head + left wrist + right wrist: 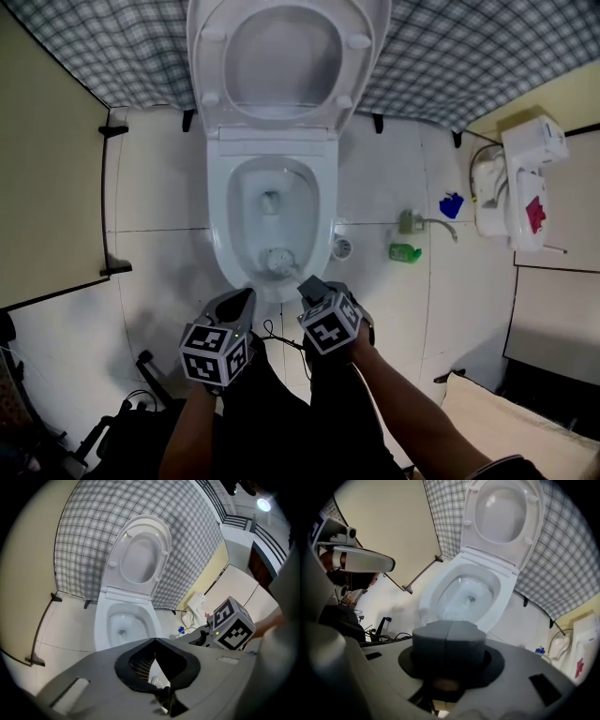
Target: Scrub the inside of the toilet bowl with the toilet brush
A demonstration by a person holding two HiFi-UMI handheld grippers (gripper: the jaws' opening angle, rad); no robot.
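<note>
R tool point(308, 282), jaws narrow & prob. clamped on the toilet brush point(279, 261), has brush head just ahead of its tip at near wall of toilet bowl point(218, 217), long axis approx. in line w/ tool; L tool point(246, 296) closed, empty, alongside.

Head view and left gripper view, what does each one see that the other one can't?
Only the head view shows the round grey toilet brush in the bowl and the black-and-white marker cube on the left gripper. Only the left gripper view shows a bright lamp overhead and that gripper's jaws meeting at their tips. Both show the white toilet with its seat up, the checked wall cloth and the right gripper.
</note>
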